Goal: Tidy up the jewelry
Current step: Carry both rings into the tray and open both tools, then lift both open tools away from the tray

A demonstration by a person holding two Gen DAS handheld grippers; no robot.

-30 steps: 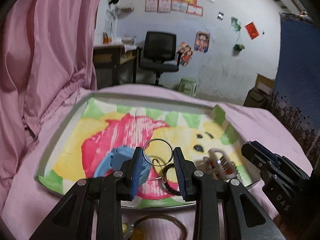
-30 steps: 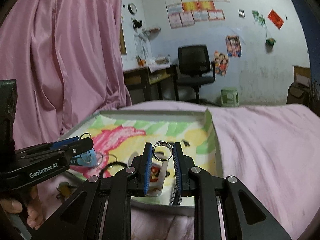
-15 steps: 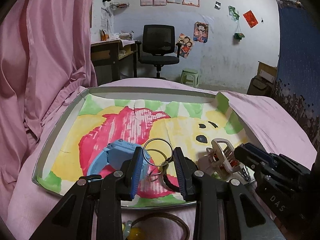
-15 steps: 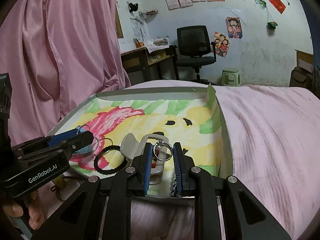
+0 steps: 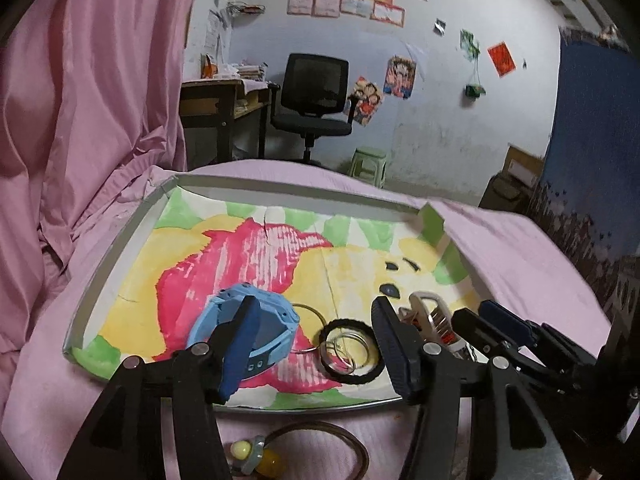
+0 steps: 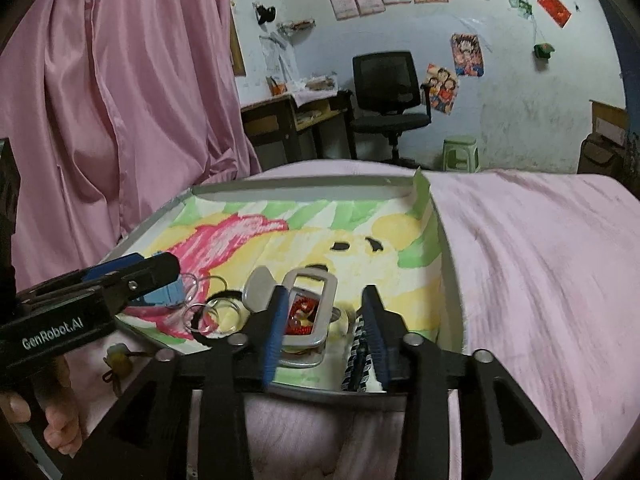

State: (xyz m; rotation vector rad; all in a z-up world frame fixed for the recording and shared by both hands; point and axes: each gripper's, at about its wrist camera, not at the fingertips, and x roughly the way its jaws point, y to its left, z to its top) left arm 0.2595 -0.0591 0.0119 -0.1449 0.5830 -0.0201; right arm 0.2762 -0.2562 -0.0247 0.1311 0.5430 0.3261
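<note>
A shallow tray [image 5: 120,256] lined with a painted sheet lies on the pink bed. My left gripper [image 5: 316,344] is open and low over the tray's near edge. Linked metal key rings [image 5: 344,350] lie between its fingers on a black hair band [image 5: 362,376]. A blue watch [image 5: 256,320] sits behind its left finger. My right gripper [image 6: 324,328] is open over an open silver case [image 6: 310,308] with red contents. A blurred small ring [image 6: 339,319] shows at the case's right edge. Beside the right finger lies a black-and-white striped piece [image 6: 357,354].
A brown cord bracelet with yellow beads [image 5: 260,454] lies on the bedsheet just outside the tray's near edge. A pink curtain [image 5: 80,100] hangs at the left. A hand [image 6: 56,428] holds the left gripper [image 6: 152,270]. A desk and an office chair [image 5: 316,92] stand far behind.
Both grippers have opened. The left one let the key rings drop onto the black band. The right one let go of the small ring over the silver case. Both moved lower and closer to the tray.
</note>
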